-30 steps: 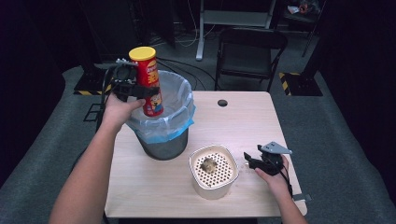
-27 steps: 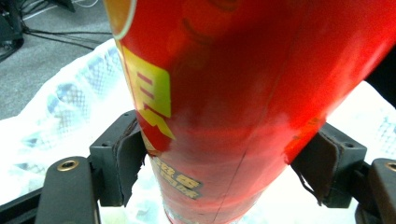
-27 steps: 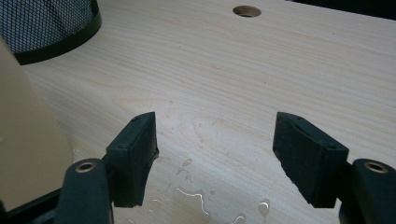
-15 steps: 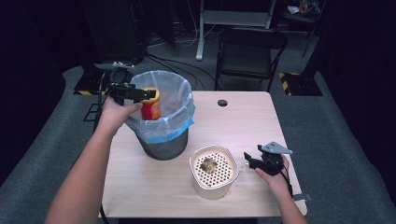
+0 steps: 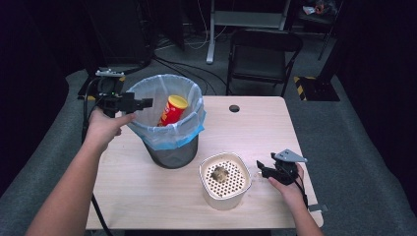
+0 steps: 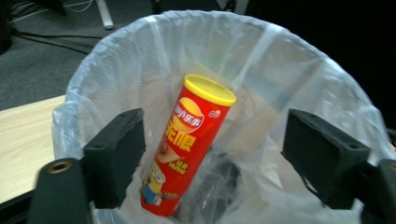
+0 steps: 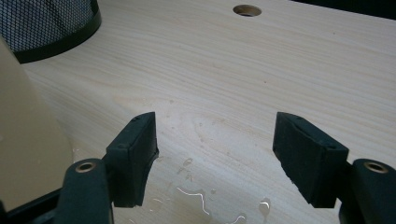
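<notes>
A red chips can (image 5: 172,110) with a yellow lid leans inside the black mesh bin (image 5: 172,155), against its white plastic liner (image 6: 280,60). My left gripper (image 5: 147,103) hovers at the bin's left rim, pointing across its mouth. Its jaws have just been closing but still stand apart with nothing gripped. In the left gripper view the can (image 6: 187,149) lies loose in the bag, beyond the jaws. My right gripper (image 5: 260,169) rests open on the table, just right of a beige perforated container (image 5: 225,196).
A small brownish lump (image 5: 219,173) sits on the container's perforated top. Water drops (image 7: 191,193) lie on the wooden table (image 5: 246,132) in front of the right gripper. A cable hole (image 5: 234,108) marks the far side. A folding chair (image 5: 263,54) stands behind the table.
The left gripper held the can upright above the bin, then let it go. The can dropped into the liner and leans there. The left gripper drew back to the left rim. The right hand stayed put.
</notes>
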The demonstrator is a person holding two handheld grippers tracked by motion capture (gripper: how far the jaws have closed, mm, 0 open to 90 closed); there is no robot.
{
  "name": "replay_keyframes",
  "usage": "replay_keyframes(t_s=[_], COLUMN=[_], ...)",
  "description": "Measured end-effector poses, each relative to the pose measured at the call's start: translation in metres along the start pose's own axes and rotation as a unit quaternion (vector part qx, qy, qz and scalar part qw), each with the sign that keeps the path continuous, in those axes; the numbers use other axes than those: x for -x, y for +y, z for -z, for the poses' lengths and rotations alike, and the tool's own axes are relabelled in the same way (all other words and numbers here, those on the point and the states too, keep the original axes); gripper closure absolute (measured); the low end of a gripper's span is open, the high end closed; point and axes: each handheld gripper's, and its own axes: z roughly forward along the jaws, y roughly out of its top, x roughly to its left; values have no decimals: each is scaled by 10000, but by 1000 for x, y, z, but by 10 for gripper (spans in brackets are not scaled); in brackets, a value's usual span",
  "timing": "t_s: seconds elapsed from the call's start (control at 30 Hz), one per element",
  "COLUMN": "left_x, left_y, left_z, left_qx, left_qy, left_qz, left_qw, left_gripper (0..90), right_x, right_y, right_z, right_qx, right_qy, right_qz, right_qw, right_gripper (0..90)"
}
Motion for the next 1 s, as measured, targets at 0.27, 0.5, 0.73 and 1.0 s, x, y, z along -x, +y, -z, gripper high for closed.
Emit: replay_keyframes(t_s=[0.27,0.5,0.73,1.0], left_x=[10,19,21,20], left_y=[-14,-36,-63,-98], left_z=[30,61,77,73], left_qx=[18,133,187,37], left_qy=[-191,-452,-596,-667], left_qz=[-260,-486,-510,-580], left_qw=[9995,9977,9967,9961], left_gripper=[278,301,313,312], right_x=[0,-1,-2,-1], right_y=[0,1,1,1], right_z=[0,0,0,0], right_qx=[14,20,12,19], right_qy=[14,10,-10,-7], right_qz=[21,-8,10,-16], right_qw=[10000,10000,10000,10000], right_gripper=[303,303,303,303])
